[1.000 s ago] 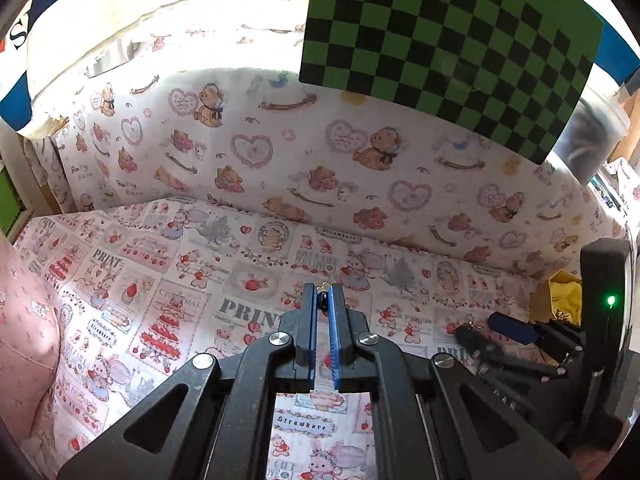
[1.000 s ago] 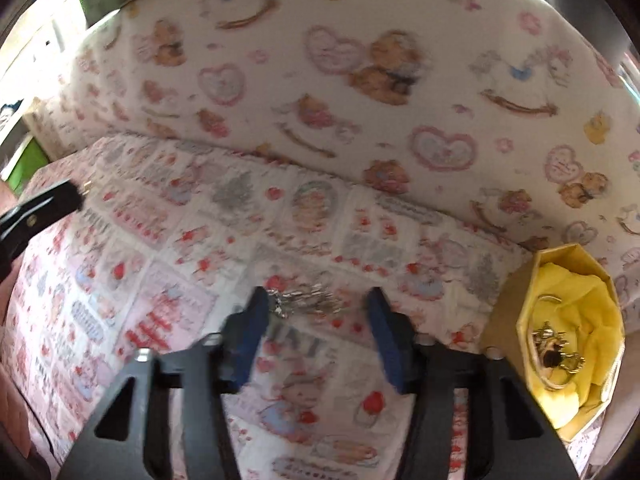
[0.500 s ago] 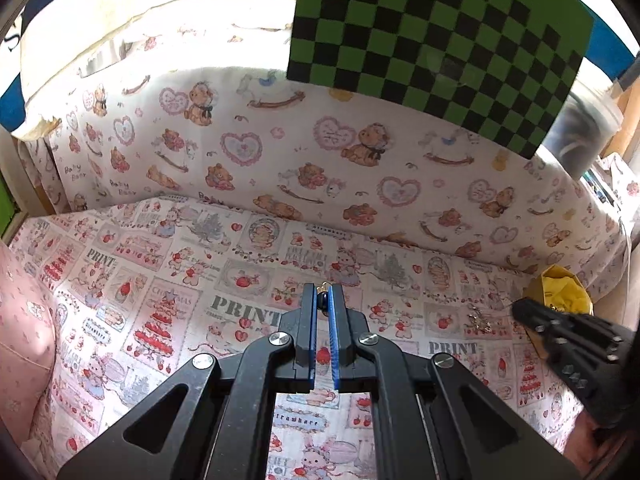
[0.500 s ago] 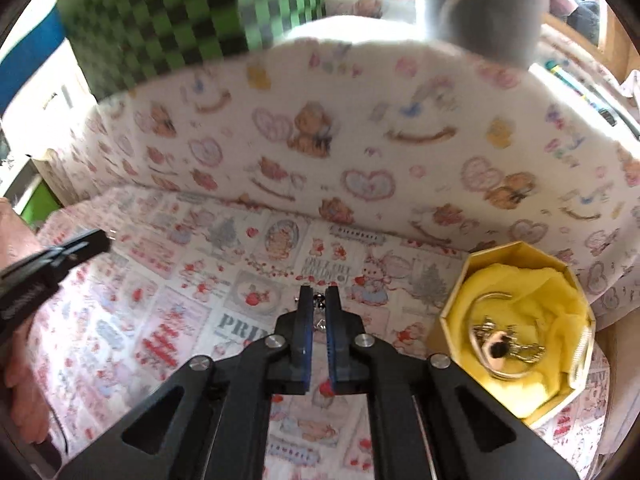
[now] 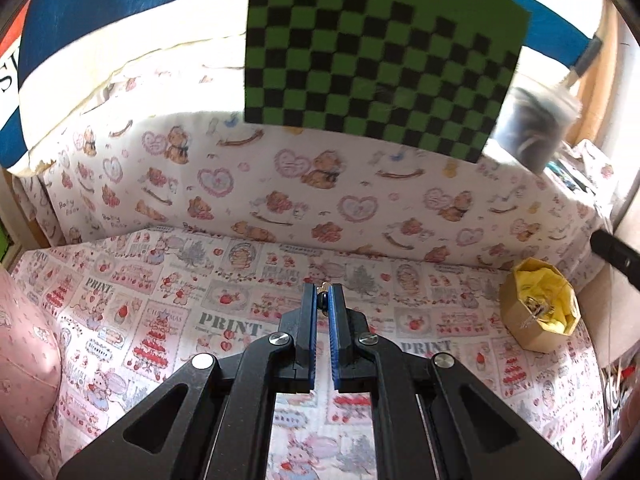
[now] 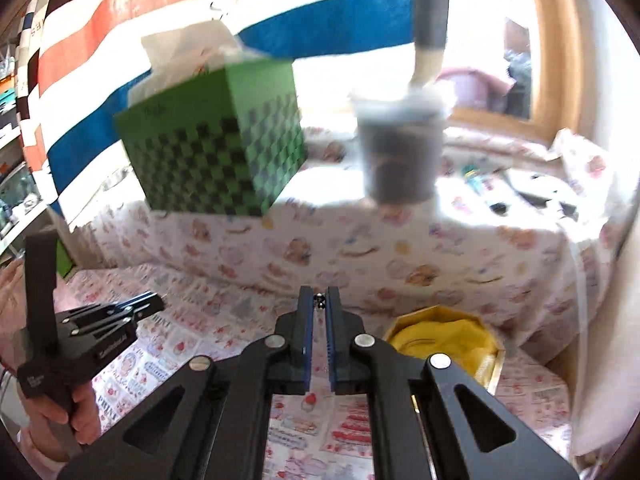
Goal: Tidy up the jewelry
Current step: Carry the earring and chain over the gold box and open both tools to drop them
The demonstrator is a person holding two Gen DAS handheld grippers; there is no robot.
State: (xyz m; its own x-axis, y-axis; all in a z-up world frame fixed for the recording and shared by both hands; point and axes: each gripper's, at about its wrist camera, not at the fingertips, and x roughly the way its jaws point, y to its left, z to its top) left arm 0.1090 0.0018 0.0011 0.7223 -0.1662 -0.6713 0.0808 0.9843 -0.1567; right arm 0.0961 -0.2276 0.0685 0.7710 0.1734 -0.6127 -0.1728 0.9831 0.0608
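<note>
Here, the right gripper is clamped on a small metal jewelry piece, lifted above the printed cloth. The yellow-lined box, its target by judgement, lies just right of and below it, nearer this arm. The left gripper pinches another small piece well left of the box. A green checkered box stands far behind.
</note>
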